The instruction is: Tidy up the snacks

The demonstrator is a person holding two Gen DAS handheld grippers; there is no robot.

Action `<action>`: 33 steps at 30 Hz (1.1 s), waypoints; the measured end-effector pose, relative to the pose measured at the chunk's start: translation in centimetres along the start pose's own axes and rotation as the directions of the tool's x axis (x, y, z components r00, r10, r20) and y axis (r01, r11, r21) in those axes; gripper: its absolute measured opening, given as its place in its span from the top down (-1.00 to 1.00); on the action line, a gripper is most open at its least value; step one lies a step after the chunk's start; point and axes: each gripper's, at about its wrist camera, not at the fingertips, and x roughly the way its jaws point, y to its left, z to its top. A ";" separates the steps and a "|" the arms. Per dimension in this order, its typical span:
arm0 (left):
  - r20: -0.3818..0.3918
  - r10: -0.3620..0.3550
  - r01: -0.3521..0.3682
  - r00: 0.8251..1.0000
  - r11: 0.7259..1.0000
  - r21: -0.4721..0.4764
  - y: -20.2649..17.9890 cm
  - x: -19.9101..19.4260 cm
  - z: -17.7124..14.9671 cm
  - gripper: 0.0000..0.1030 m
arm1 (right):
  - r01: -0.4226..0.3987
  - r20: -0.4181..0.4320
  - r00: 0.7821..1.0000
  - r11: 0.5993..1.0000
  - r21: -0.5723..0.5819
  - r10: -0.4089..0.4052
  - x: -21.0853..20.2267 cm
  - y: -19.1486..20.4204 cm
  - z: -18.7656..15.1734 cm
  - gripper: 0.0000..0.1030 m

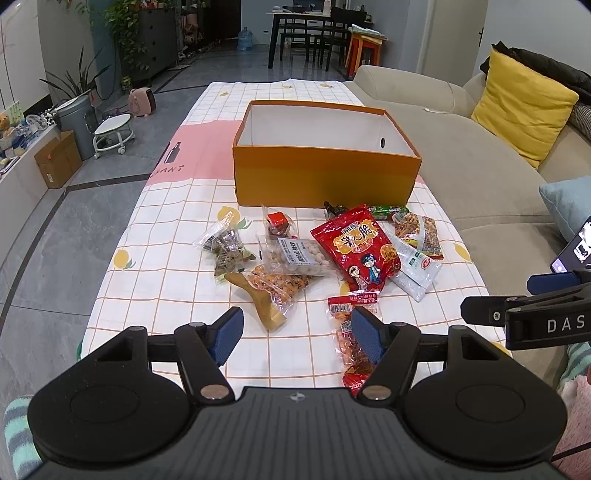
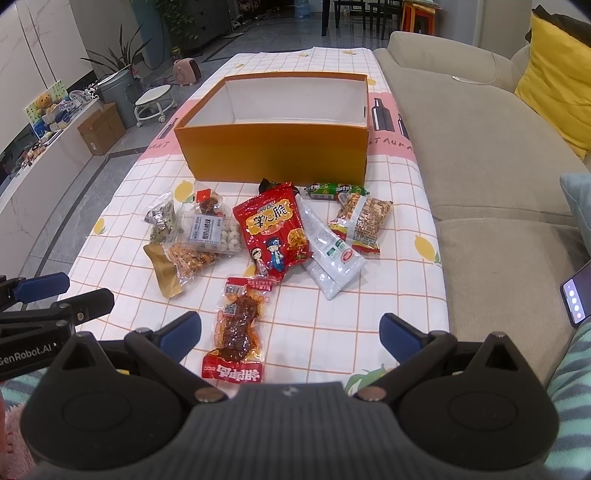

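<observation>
The floor [image 1: 74, 221] is shiny grey tile, a long beige sofa [image 1: 461, 155] with a yellow pillow [image 1: 521, 107] sits on the right, a dark dining table [image 1: 306, 22] with chairs stands far back, and green plants [image 1: 125, 33] grow by a dark cabinet [image 1: 159, 40].

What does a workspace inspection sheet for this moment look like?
Surface: checked tablecloth on a low table.
Job's things: orange box open, empty as far as visible; snack packets in front of it, including red chip bag and nearest meat snack packet.
Clutter: nothing seen.
Grippers: left gripper and right gripper open, holding nothing.
Cables: white cable on sofa.
Surroundings: phone, yellow cushion.
</observation>
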 end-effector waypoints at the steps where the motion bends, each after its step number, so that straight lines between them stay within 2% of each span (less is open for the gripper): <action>1: 0.000 0.000 0.000 1.000 1.000 -0.002 0.0 0.0 0.0 -0.53 | -0.001 0.000 1.000 1.000 -0.001 0.001 0.0 0.0 0.0 -0.93; 33: 0.004 -0.007 0.007 1.000 1.000 -0.008 -0.1 -0.3 0.2 -0.53 | 0.011 0.016 1.000 1.000 -0.012 -0.011 -0.6 0.5 -0.2 -0.93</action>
